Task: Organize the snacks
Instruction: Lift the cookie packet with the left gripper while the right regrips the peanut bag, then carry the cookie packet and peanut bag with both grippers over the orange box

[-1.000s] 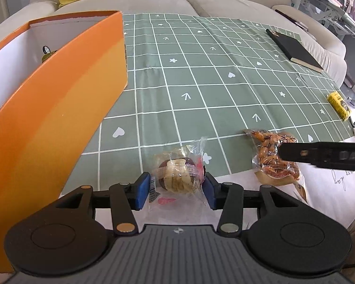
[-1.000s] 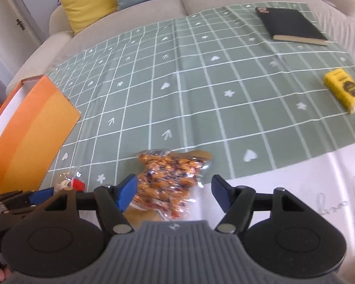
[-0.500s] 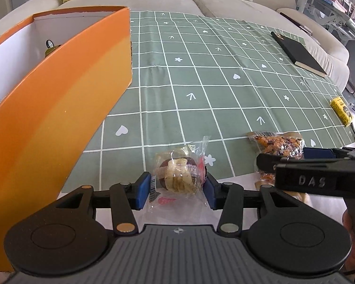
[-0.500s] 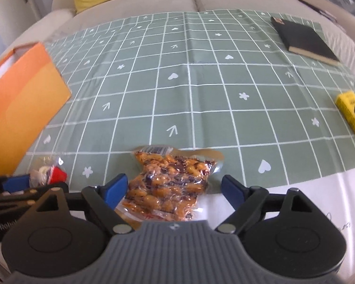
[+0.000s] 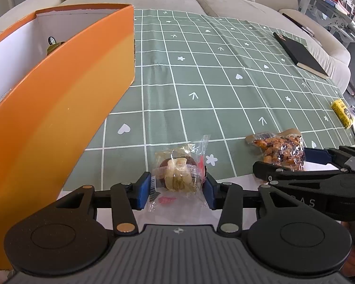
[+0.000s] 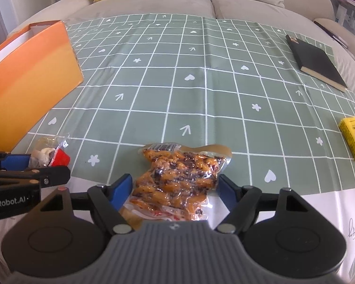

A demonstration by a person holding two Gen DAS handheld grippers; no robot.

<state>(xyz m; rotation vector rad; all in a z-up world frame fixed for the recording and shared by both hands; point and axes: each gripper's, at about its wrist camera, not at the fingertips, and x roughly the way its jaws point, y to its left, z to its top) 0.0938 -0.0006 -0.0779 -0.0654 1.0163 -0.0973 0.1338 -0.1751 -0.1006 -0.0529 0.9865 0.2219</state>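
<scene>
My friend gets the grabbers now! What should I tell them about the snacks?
Left gripper: jaws closing around the wrapped cake, pads at its wrapper, cake on the table.
Right gripper: jaws closing, either side of the bag of nuts, not yet pinching it.
Orange box: at the left, open, with one item already inside.
Yellow packet: far right on the green tablecloth, untouched.
Black book: leave it.
Left to do: lift the cake and nuts into the box, then fetch the yellow packet.
</scene>
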